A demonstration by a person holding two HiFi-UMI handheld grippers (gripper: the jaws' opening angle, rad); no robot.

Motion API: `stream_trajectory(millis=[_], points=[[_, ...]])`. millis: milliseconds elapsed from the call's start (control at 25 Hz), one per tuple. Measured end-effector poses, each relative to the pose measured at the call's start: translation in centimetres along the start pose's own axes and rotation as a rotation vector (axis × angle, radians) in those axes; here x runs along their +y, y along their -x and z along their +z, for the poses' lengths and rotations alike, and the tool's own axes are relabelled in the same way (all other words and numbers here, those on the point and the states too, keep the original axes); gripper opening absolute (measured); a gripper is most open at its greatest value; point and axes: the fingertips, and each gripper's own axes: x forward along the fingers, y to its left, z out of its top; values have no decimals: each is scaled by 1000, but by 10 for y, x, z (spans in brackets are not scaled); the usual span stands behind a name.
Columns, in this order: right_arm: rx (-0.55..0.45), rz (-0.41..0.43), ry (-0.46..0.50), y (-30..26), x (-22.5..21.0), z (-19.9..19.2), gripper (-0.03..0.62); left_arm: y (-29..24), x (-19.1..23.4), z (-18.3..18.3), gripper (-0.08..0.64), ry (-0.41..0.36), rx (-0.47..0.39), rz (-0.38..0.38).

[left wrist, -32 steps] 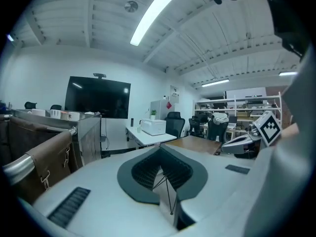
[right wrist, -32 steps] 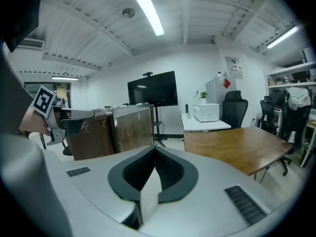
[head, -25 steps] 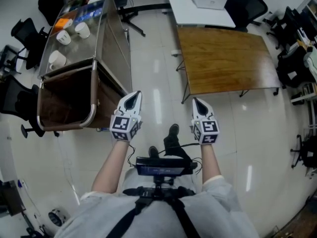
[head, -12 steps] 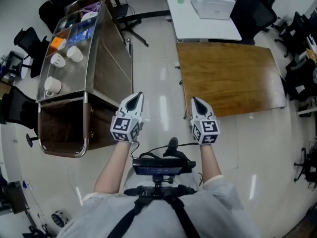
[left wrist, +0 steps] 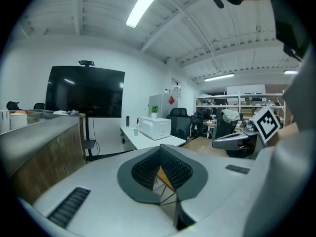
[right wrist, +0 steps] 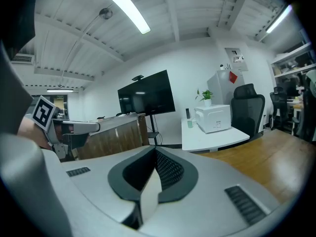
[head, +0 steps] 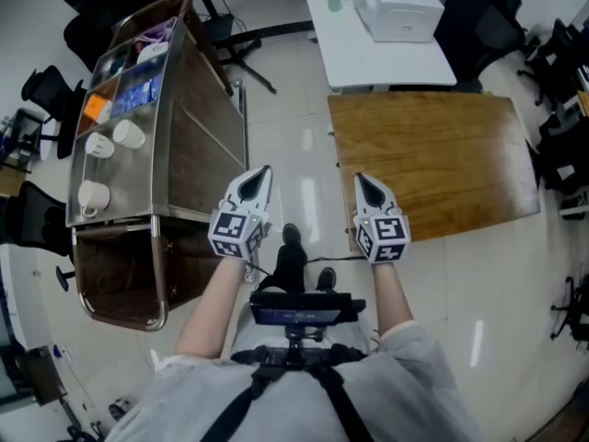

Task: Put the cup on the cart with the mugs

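The small pale-green cup (head: pixel 334 1) stood on the white desk (head: pixel 368 53) far ahead, just beside a white boxy appliance (head: pixel 398 3) and well apart from both claws. It looked light, stiff and probably smooth, so a pinch across its wall near the rim, kept upright, should suit. There was one cup, and three white mugs (head: pixel 129 134) on the steel cart (head: pixel 156 215) at left. The left claw (head: pixel 260 175) and right claw (head: pixel 362 184) were each pressed together on nothing
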Motion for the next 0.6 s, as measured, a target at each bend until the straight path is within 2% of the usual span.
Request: stream_trajectory(millis=[200,440,600], points=[[13,-26,17,-57,-8,15,6,-52,36,9,5,10,-9,-39],[5,-65,46,-128,-16,53,6,-111,84,29,6,22,-20,-98],[-4,-67,68,-171,-13,73,6,-140,114,44,5,26,-41,-110]])
